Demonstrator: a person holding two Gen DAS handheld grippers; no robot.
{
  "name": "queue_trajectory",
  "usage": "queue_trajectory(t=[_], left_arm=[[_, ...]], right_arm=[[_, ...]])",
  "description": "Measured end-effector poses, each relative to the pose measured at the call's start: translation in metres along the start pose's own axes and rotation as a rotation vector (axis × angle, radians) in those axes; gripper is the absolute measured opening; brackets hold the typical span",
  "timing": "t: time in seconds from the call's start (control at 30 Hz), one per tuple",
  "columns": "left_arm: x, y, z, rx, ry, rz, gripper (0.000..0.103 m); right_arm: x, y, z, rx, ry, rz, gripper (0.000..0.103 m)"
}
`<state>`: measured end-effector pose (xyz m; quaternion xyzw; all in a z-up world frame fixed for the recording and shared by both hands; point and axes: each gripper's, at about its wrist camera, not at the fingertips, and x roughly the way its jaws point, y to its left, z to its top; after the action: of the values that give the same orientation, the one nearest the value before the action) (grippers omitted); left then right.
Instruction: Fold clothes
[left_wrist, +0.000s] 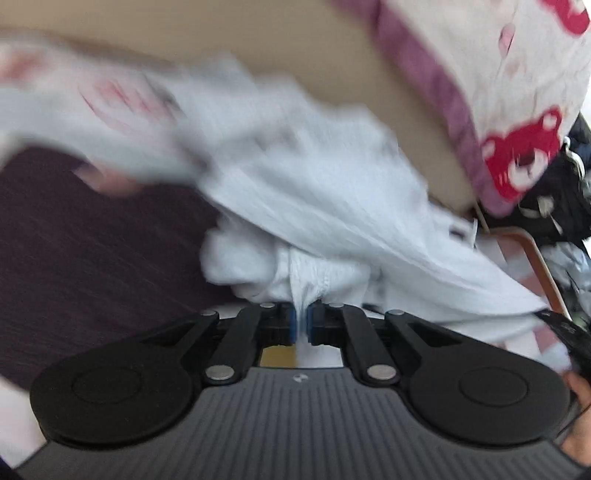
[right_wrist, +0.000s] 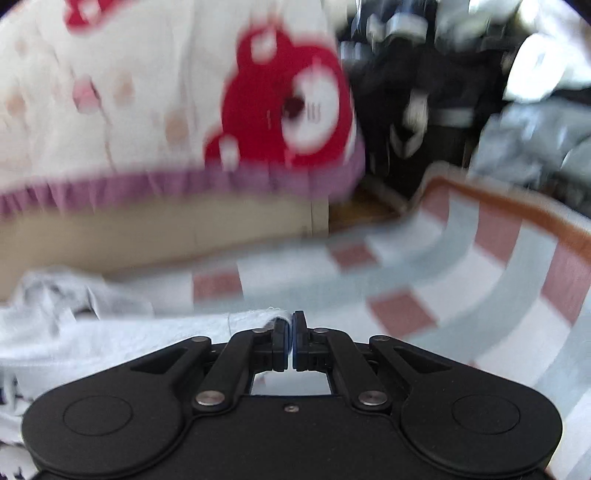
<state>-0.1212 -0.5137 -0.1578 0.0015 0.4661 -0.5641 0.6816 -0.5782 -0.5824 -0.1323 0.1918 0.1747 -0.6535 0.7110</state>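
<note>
Left wrist view: left gripper (left_wrist: 303, 321) pinches bunched pale-grey knit garment (left_wrist: 295, 192); right gripper (right_wrist: 290, 332) closed at its hem; folding barely begun.

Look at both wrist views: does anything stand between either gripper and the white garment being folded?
Nothing visible does. The left gripper is shut on a bunched fold of the white garment, and the right gripper is shut at its hem; the blur hides whether that hem is pinched.

Soft, even daylight fills both fisheye views without hard shadows or glare, yet motion blur smears the pale grey ribbed garment (left_wrist: 295, 206) and the white bear-print blanket with purple trim (right_wrist: 155, 110), and the edges curve.
</note>
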Motion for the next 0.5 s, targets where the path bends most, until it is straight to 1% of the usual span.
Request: queue_trajectory(t=[0.03, 0.07, 0.1, 0.13, 0.2, 0.23, 0.27, 0.3, 0.33, 0.37, 0.4, 0.43, 0.47, 0.5], left_arm=[[-0.028, 0.005, 0.005, 0.001, -0.068, 0.026, 0.003], [-0.053, 0.010, 0.005, -0.004, -0.120, 0.046, 0.004], [-0.078, 0.015, 0.004, -0.012, -0.163, 0.064, 0.004], [-0.085, 0.016, 0.002, -0.003, -0.155, 0.089, 0.004], [-0.084, 0.012, -0.004, 0.033, -0.093, 0.147, 0.004], [-0.083, 0.010, -0.007, 0.050, -0.062, 0.176, 0.005], [-0.076, 0.008, -0.012, 0.091, -0.013, 0.213, 0.007], [-0.066, 0.007, -0.017, 0.142, 0.045, 0.253, 0.012], [-0.060, 0.012, -0.023, 0.146, 0.088, 0.254, 0.013], [-0.056, 0.020, -0.029, 0.130, 0.125, 0.238, 0.014], [-0.052, 0.029, -0.035, 0.113, 0.162, 0.222, 0.020], [-0.048, 0.033, -0.037, 0.117, 0.176, 0.227, 0.029], [-0.045, 0.035, -0.039, 0.130, 0.179, 0.240, 0.034], [-0.042, 0.037, -0.040, 0.143, 0.183, 0.253, 0.042]], right_arm=[[-0.006, 0.000, 0.003, -0.009, -0.021, -0.028, 0.001], [-0.010, -0.003, 0.006, -0.001, -0.035, -0.037, 0.001], [-0.011, -0.007, 0.006, 0.029, -0.022, -0.022, 0.000], [-0.010, -0.012, 0.005, 0.066, 0.004, 0.000, 0.000], [-0.009, -0.021, 0.003, 0.141, 0.057, 0.043, 0.000], [-0.008, -0.022, 0.000, 0.153, 0.081, 0.054, 0.001], [-0.006, -0.021, -0.005, 0.148, 0.104, 0.056, 0.001], [-0.005, -0.019, -0.009, 0.143, 0.126, 0.058, 0.001], [-0.004, -0.019, -0.014, 0.139, 0.145, 0.060, 0.001], [-0.003, -0.019, -0.019, 0.137, 0.162, 0.064, 0.001], [-0.003, -0.021, -0.023, 0.139, 0.172, 0.062, 0.001], [-0.002, -0.024, -0.027, 0.144, 0.182, 0.055, 0.001], [-0.001, -0.027, -0.031, 0.150, 0.194, 0.047, 0.001], [0.001, -0.030, -0.035, 0.156, 0.210, 0.040, 0.002]])
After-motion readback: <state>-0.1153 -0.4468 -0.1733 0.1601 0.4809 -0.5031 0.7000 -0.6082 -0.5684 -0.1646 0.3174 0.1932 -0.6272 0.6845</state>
